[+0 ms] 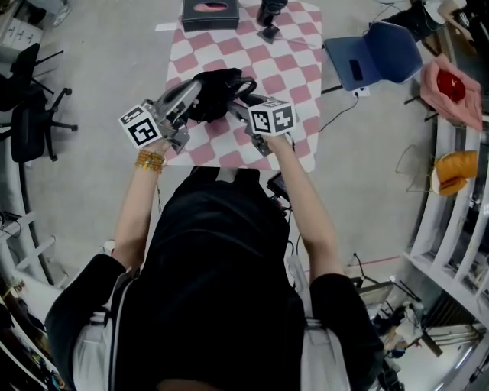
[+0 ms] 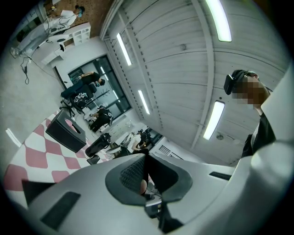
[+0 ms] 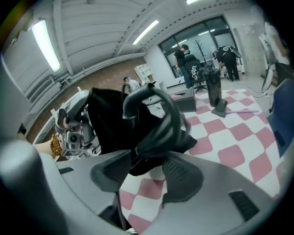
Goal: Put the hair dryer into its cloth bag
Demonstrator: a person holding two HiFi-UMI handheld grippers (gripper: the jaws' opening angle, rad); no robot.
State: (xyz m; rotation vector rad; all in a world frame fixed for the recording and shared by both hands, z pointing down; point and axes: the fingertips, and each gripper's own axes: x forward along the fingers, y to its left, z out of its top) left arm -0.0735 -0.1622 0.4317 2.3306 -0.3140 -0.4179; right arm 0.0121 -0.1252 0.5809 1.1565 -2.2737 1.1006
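Closest to the lens, the right gripper (image 3: 144,169) holds its two grey jaws well apart, gripping nothing. The lower end of the black cloth bag (image 3: 108,121) and a looped black cord (image 3: 166,125) hang just ahead of them and partly between them, with neither pad pressing in. Across from it the left gripper (image 2: 146,176) has its jaws almost together, pinched on a thin fold of the bag's fabric. The bag is held up by that grip over the pink-and-white checked cloth (image 1: 294,72). The cord loops out of the dark bundle (the hair dryer's body cannot be told from the black fabric, so how far in it sits I cannot say). In the head view both grippers meet near the cloth's near edge, with the bag between them. Farther back on the cloth sit a black tissue box (image 1: 210,14) and a dark upright object (image 1: 269,17) on a foot; a blue chair (image 1: 374,53) stands off to the right
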